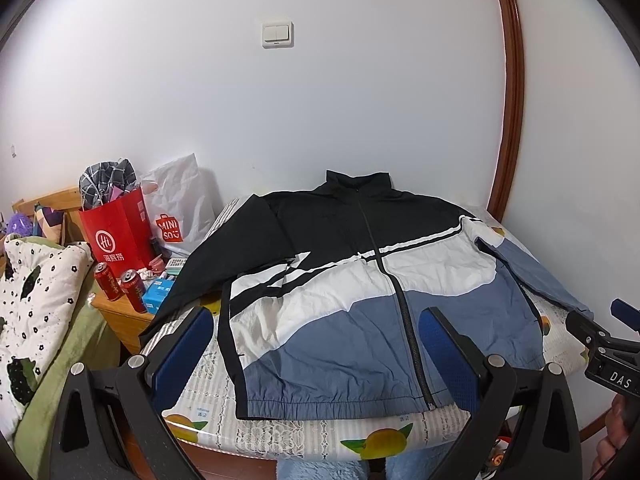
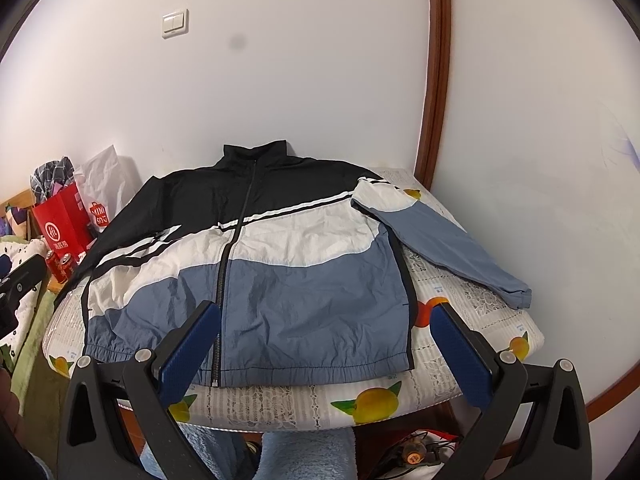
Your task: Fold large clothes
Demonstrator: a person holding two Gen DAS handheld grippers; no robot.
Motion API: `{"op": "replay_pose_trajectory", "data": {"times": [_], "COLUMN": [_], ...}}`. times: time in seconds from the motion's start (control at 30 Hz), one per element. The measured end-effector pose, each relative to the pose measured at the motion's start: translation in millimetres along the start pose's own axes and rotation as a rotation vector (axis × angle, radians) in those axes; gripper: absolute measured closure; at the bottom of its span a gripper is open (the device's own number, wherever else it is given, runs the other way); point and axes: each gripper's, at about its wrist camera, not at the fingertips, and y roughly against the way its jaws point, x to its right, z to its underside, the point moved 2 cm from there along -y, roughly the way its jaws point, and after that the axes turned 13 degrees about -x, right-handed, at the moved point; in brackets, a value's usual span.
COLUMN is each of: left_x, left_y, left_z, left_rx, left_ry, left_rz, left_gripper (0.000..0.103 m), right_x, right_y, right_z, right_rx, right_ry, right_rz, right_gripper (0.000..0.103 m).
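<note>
A black, white and blue zip jacket [image 1: 352,292] [image 2: 256,264] lies flat, front up and zipped, on a small table [image 1: 288,436] [image 2: 304,404] covered with a fruit-print cloth. Its collar points to the wall. One sleeve [image 2: 444,240] lies spread on the right; the black sleeve [image 1: 212,264] hangs off the left side. My left gripper [image 1: 316,316] hovers open above the hem, nothing between its blue pads. My right gripper [image 2: 326,308] is open too, over the hem's right half. In the left wrist view the right gripper [image 1: 616,316] shows at the right edge.
A white wall stands close behind the table, with a brown door frame [image 1: 508,128] on the right. On the left are a red paper bag [image 1: 116,236], a white shopping bag [image 1: 180,208], two red cans [image 1: 120,284] on a wooden stand, and a flower-print quilt [image 1: 36,296].
</note>
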Motion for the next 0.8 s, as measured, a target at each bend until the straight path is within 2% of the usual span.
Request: {"op": "replay_pose_trajectory", "data": {"times": [0.8], "left_x": [-3.6], "left_y": [2.2], "left_z": [1.8], "left_rx": [0.006], "left_ry": [0.0], "left_rz": [-0.003], "left_gripper": [0.0], "right_x": [2.3], "right_y": [3.6], "right_z": [0.1], "right_rx": [0.006], "right_ry": [-0.007], "right_rz": [0.002], "right_gripper": [0.0]}}
